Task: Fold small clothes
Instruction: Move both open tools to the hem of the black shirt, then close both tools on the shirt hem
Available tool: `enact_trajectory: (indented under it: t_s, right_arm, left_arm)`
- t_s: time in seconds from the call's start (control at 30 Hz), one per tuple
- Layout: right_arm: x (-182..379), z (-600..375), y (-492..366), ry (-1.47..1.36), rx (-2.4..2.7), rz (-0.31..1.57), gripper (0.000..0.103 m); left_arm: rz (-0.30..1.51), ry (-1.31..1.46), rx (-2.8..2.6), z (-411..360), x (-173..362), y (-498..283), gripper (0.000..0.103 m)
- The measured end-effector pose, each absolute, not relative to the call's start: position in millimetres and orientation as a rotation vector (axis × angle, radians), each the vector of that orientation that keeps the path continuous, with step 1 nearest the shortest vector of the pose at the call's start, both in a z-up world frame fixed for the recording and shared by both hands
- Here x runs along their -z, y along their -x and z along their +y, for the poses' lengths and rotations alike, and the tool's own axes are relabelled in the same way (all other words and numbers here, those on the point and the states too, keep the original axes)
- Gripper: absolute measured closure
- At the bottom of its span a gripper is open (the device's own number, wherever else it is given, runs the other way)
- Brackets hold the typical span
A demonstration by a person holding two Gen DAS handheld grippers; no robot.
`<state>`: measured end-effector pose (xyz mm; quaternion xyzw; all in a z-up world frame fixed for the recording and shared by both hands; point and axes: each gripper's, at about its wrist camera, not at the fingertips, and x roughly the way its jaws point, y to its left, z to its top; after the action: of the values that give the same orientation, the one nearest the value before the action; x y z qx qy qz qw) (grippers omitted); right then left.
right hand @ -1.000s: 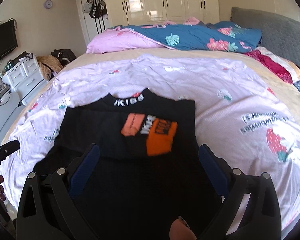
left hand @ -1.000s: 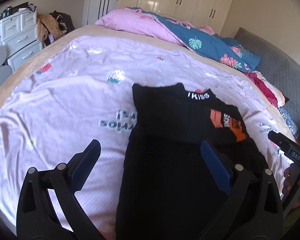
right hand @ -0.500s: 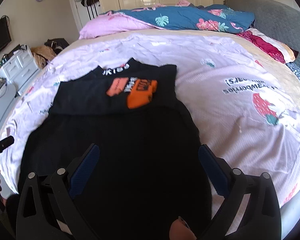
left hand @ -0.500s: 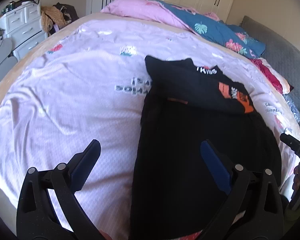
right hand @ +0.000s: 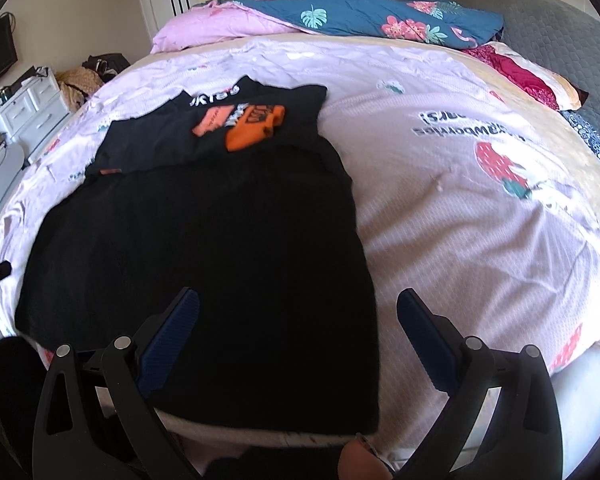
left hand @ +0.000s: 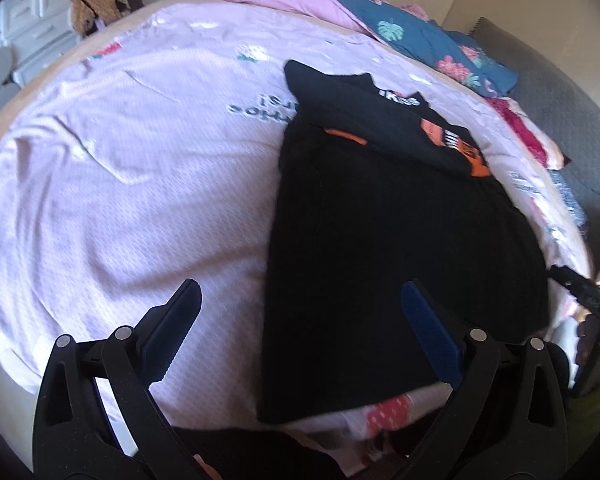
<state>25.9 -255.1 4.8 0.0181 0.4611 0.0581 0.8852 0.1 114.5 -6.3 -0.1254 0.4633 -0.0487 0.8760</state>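
A black garment (left hand: 388, 248) lies flat on the pink bedsheet (left hand: 120, 168), its top part folded down with an orange print (left hand: 456, 144) and white collar lettering. It also shows in the right wrist view (right hand: 204, 256), print (right hand: 252, 124) at the far end. My left gripper (left hand: 300, 308) is open and empty, above the garment's near left edge. My right gripper (right hand: 298, 312) is open and empty, above the garment's near right corner. The right gripper's tip (left hand: 580, 288) shows at the left wrist view's right edge.
Pink and blue floral bedding (right hand: 340, 12) is piled at the bed's far end. A grey headboard (right hand: 560, 52) is at the right. White drawers (right hand: 24, 108) and clutter stand left of the bed. White wardrobes are at the back wall.
Both grippers have pulled back toward the near edge of the bed and risen; the garment's near hem now shows. Both stay open and empty. The garment has not moved.
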Motion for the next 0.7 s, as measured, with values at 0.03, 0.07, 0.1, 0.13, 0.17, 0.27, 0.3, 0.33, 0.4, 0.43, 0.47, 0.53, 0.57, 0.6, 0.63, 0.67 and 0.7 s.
enact_trajectory:
  t_s: [0.03,0.07,0.1,0.13,0.17,0.27,0.3,0.33,0.4,0.43,0.47,0.53,0.57,0.6,0.63,0.67,0.7]
  right_arm:
    - [-3,-256,-23,-0.036,-0.121,0.964,0.004]
    - [0,-259,-20,-0.035,-0.120,0.972,0.004]
    - [3,-261,-17,-0.034,-0.119,0.978,0.004]
    - [6,-262,-14,-0.031,-0.118,0.985,0.004]
    - [9,-264,-10,-0.027,-0.118,0.994,0.004]
    - [9,-269,0,-0.036,-0.129,0.989,0.004]
    - [9,-270,2,-0.029,-0.129,0.989,0.004]
    - [9,-270,4,-0.024,-0.128,0.992,0.004]
    - [11,-271,6,-0.021,-0.138,1.004,0.004]
    - [12,-271,8,-0.024,-0.145,1.009,0.004]
    - [13,-272,9,-0.031,-0.155,1.018,0.004]
    - [16,-273,11,-0.046,-0.176,1.035,0.004]
    - [17,-274,12,-0.054,-0.184,1.046,0.004]
    - [18,-275,12,-0.057,-0.185,1.052,0.004]
    - [18,-276,13,-0.058,-0.182,1.057,0.004]
    - [20,-278,13,-0.062,-0.176,1.066,0.004]
    - [21,-281,13,-0.067,-0.172,1.072,0.004]
  left_arm:
    - [0.970,0.268,0.114,114,7,3,0.009]
    - [0.970,0.267,0.117,114,7,5,0.012]
    - [0.973,0.262,0.122,113,7,7,0.016]
    - [0.980,0.260,0.129,112,8,10,0.024]
    - [0.985,0.259,0.132,111,9,11,0.031]
    - [1.015,0.270,0.167,108,16,18,0.041]
    - [1.029,0.275,0.175,106,19,20,0.042]
    - [1.041,0.278,0.175,105,23,21,0.042]
    - [1.072,0.280,0.167,103,31,23,0.042]
    - [1.101,0.278,0.156,101,39,25,0.042]
    - [1.119,0.282,0.154,100,43,26,0.042]
    - [1.127,0.272,0.156,96,46,27,0.041]
    - [1.123,0.264,0.158,95,44,26,0.039]
    - [1.121,0.264,0.160,94,44,26,0.039]
    - [1.129,0.264,0.157,94,46,25,0.039]
    - [1.134,0.263,0.155,94,48,24,0.040]
    - [1.131,0.264,0.150,94,48,24,0.042]
